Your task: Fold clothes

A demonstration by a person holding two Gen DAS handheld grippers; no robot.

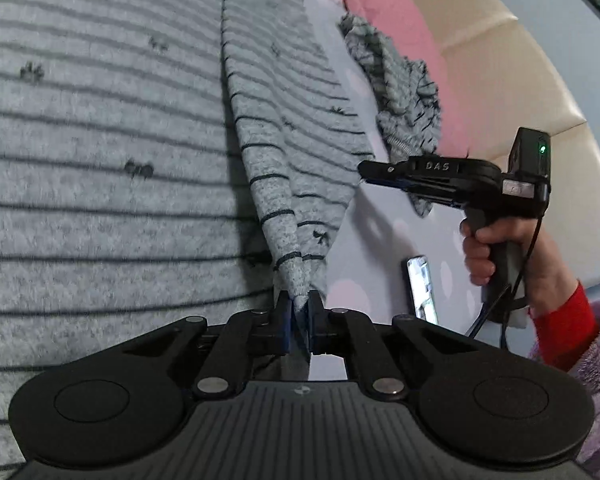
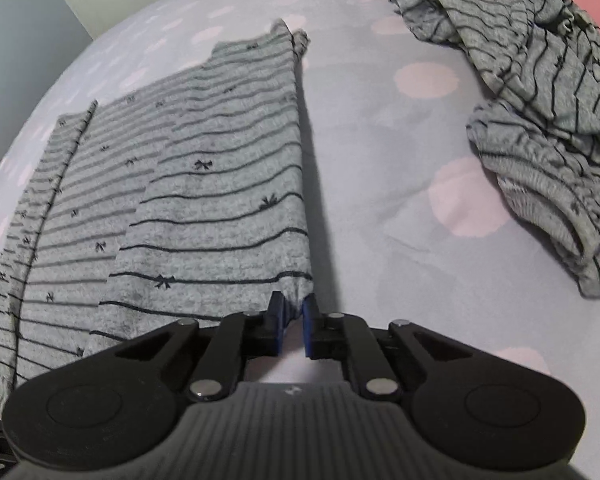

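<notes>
Left gripper (image 1: 299, 312) & right gripper (image 2: 291, 312) both pinch the gray shirt (image 2: 220, 200) edge tight; mid-fold, next lift & lay it over

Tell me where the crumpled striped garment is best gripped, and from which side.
Probably the ribbed waistband of the crumpled striped garment: it forms a thick, open edge facing the right gripper. Come from the bare sheet side, low, pinching the band's near edge.
</notes>
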